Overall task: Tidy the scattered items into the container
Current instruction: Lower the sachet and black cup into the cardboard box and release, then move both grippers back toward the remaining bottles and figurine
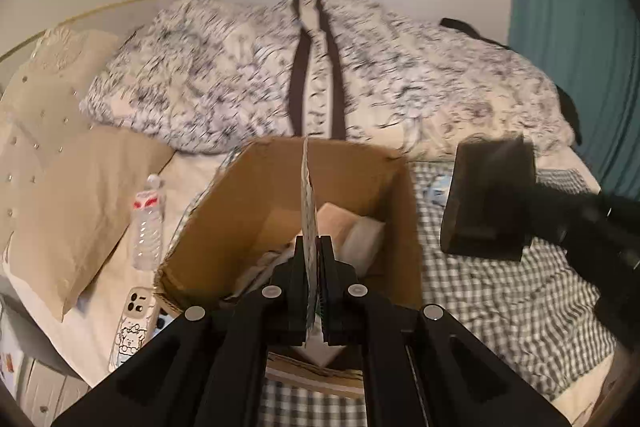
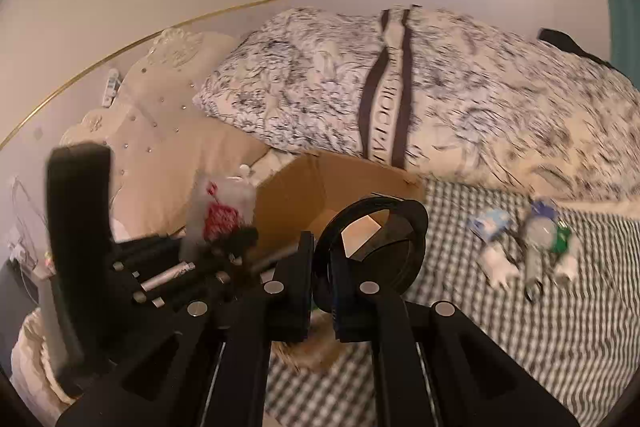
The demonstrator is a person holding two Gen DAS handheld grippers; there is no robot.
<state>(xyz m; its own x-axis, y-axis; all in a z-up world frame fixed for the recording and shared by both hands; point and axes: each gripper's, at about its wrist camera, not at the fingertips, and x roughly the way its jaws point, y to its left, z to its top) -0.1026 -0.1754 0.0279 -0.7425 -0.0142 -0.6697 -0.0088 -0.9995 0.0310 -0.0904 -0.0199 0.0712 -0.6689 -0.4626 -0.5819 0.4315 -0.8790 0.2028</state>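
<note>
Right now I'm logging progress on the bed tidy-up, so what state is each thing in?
Cardboard box: open, some items inside.
Left gripper: shut on a thin flat card, edge-on above the box.
Right gripper: shut on a black ring.
Water bottle: lying on the bed, outside the box.
Phone: lying back-up beside the box.

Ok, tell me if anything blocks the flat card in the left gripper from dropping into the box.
Nothing visible blocks it. The left gripper holds the card edge-up right over the open cardboard box. A few items lie on the box floor, below the card.
</note>
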